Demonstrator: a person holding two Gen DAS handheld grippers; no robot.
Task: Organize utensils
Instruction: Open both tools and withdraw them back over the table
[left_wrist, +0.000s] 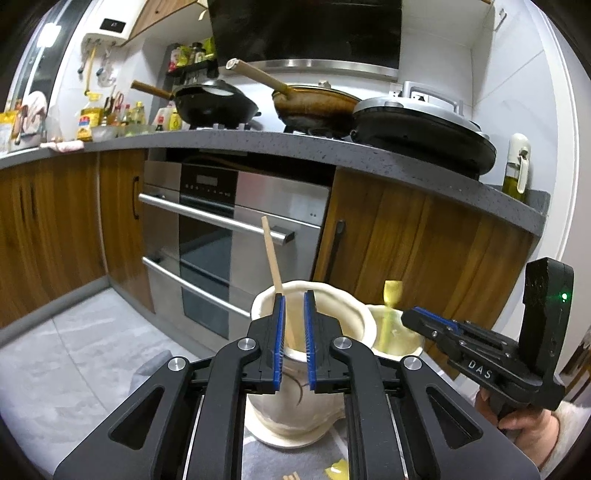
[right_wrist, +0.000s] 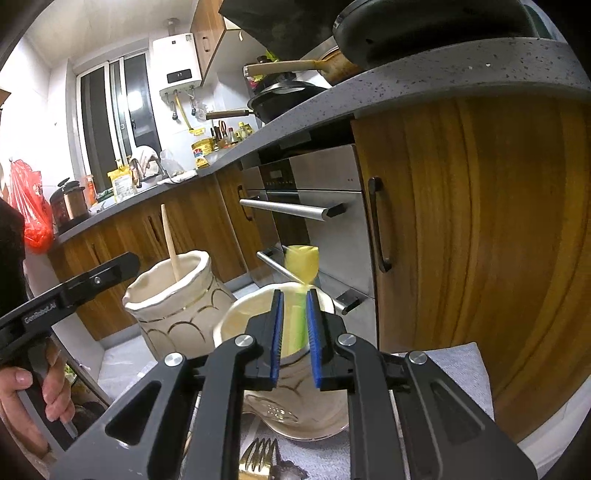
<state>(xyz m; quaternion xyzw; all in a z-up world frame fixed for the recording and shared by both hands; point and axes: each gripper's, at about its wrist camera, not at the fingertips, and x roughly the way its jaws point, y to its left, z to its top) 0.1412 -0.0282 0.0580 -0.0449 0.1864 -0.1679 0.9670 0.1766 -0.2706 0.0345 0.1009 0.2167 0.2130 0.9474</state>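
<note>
Largest in the lower centre of the left wrist view: a cream ceramic jar (left_wrist: 334, 308) with a wavy rim and thin curved gold lines, standing upright on a grey cloth (right_wrist: 456, 365). Just to its right, close beside, a smaller cream holder (right_wrist: 236, 314) of the same make. Rising out of the larger jar, a plain pale wooden stick (left_wrist: 271, 254), slim and straight, long axis near vertical, lower end inside the jar, upper end leaning slightly toward the upper left of the frame. In the smaller holder, a yellow-green plastic utensil (right_wrist: 303, 262), blurred, handle down in the holder and broad end up, long axis almost upright. Left gripper (left_wrist: 293, 295) at the larger jar's rim, blue pads a narrow gap apart with the stick between them, gap wider than the stick, not clamped. Right gripper (right_wrist: 294, 293) over the smaller holder, pads likewise slightly apart around the utensil's handle, no clear pinch. At the bottom edge of the right wrist view, gold fork (right_wrist: 258, 456) tines lying on the cloth.
</note>
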